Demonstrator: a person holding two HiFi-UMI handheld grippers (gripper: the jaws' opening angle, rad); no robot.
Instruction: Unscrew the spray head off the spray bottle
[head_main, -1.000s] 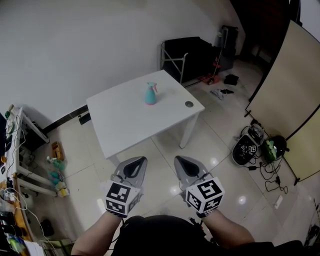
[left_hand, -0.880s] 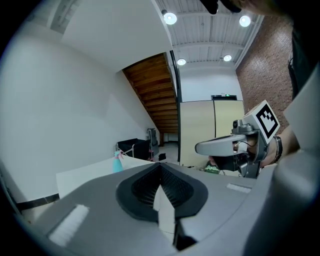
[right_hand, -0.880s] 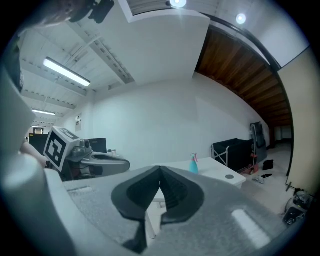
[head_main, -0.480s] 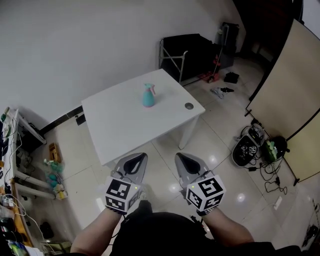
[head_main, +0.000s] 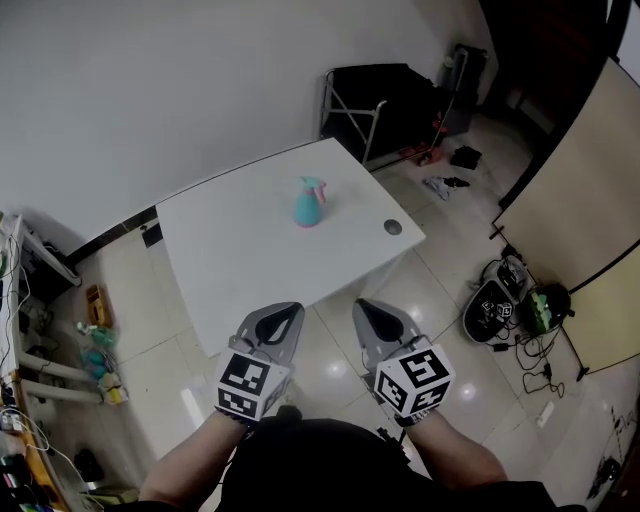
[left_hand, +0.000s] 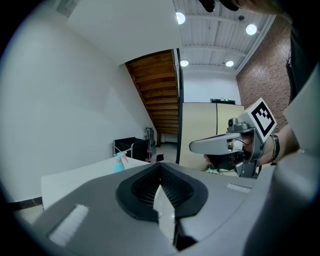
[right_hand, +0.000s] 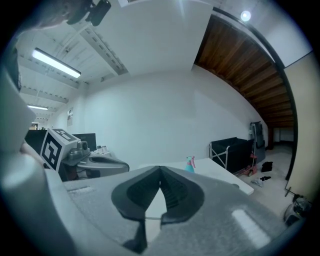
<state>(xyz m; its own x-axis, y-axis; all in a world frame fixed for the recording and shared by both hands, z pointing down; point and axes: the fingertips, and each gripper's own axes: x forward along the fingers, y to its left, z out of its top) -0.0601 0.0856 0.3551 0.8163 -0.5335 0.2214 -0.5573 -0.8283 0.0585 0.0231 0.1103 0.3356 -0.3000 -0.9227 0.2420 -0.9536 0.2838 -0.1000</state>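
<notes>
Well, both claws are clenched on nothing. The left claw (head_main: 280, 312) and the right claw (head_main: 365, 308) hang side by side over the floor, off the 6 o'clock edge of the white bench (head_main: 230, 250). Each has its jaws pressed together, and both are well apart from the spray bottle (head_main: 309, 203).

By my reading, the step in hand is the approach. The 2 claws should release their jaws before they reach the bench rather than over the bottle. 1 claw should then take the body low down and pin it against the bench top. The other should close on the neck just under the spray head (head_main: 314, 184), not on the trigger or nozzle, which would likely flex or fire. The turn ought to run about the bottle's upright axis. The bottle looks light, so it may slide or tip if only the head is gripped.

The bottle stands upright and alone, toward the 12 o'clock side of the bench and a little toward 3 o'clock from its middle. Its teal body is broad at the base and narrows to the neck. The head is on, teal with a pink part on its 3 o'clock side. It is too small from here to make out the threaded collar or any liquid inside. A small dark disc (head_main: 393, 227) lies near the bench corner, at about 4 o'clock from the bottle.
</notes>
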